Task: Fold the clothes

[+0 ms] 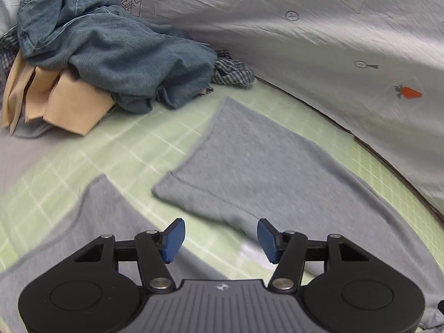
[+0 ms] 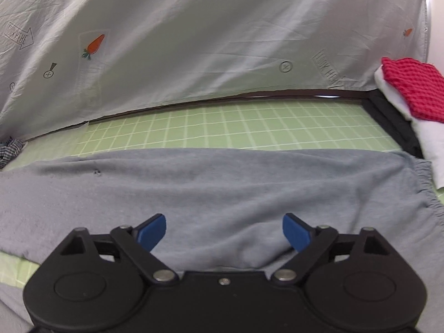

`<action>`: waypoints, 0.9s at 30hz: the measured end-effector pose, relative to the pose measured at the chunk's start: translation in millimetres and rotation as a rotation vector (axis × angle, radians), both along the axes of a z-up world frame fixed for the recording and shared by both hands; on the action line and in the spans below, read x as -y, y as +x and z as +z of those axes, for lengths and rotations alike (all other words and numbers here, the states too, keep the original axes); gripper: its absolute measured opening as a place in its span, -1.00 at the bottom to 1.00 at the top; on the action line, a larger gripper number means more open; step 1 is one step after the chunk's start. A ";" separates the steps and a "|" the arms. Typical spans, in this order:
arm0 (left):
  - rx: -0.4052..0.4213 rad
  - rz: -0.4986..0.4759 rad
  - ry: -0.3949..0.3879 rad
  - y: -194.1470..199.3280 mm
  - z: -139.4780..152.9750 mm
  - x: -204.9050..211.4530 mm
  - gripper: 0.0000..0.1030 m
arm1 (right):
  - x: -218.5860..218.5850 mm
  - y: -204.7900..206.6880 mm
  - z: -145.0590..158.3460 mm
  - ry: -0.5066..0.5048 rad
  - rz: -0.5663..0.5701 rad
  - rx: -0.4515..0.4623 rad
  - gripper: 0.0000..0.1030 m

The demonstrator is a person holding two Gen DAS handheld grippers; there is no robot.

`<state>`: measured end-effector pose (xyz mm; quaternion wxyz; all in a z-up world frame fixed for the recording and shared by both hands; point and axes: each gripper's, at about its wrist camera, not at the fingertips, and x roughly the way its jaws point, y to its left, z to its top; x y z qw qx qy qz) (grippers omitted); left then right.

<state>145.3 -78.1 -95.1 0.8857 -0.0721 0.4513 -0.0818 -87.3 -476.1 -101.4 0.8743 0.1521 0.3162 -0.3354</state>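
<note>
Your grey shorts (image 2: 222, 188) lie flat across the green grid mat (image 2: 222, 127), filling the lower half of both views, two leg ends pointing toward the upper left in the left wrist view. One unsorted heap sits upper left there: a denim garment (image 1: 111, 47) over peach cloth (image 1: 69, 102) and what looks like blue checked fabric (image 1: 233, 73). One folded red checked cloth (image 2: 413, 86) rests on white fabric (image 2: 427, 141) at right. Your left gripper (image 1: 220, 240) and right gripper (image 2: 224, 233) both gape, empty.
</note>
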 end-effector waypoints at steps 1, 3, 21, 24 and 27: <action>0.002 -0.007 0.014 11.0 -3.1 -3.0 0.12 | -4.5 10.0 -3.2 0.005 0.002 -0.005 0.50; 0.009 -0.025 0.043 32.8 -9.5 -8.5 0.13 | -13.5 29.3 -11.0 0.008 0.010 -0.026 0.37; 0.024 -0.187 0.080 77.7 -46.1 -3.3 -0.06 | -65.9 96.9 -39.1 0.041 0.140 -0.142 -0.51; 0.036 -0.156 0.083 75.6 -46.5 -7.2 -0.63 | -71.3 100.6 -39.0 0.030 0.173 -0.149 -0.95; 0.025 -0.126 0.039 76.4 -48.3 -15.6 -0.99 | -70.9 100.9 -39.3 0.033 0.171 -0.146 -0.99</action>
